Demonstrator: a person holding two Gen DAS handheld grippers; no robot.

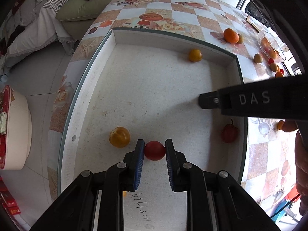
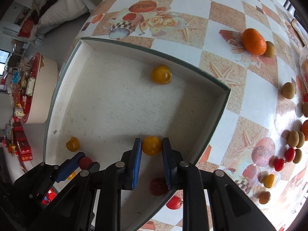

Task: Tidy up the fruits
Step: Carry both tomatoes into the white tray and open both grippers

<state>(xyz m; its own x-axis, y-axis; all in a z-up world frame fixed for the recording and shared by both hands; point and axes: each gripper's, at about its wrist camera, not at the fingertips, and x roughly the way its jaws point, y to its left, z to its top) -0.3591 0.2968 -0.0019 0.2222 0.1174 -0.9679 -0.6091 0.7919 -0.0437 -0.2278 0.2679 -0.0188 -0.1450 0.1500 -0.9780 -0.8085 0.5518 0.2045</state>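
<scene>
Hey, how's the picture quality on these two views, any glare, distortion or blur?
Left wrist view: strong fisheye bend in the white tray's rim, blown-out window glare at the right edge, dark corners. Right wrist view: same curved distortion on the checked tablecloth, soft shadow under the right claw, fruit sharp, no motion blur.

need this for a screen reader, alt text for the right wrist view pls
The right gripper straddles a yellow tomato inside a shallow white tray, the left gripper beside it around a red tomato. More fruit lies scattered on the checkered tablecloth.
</scene>
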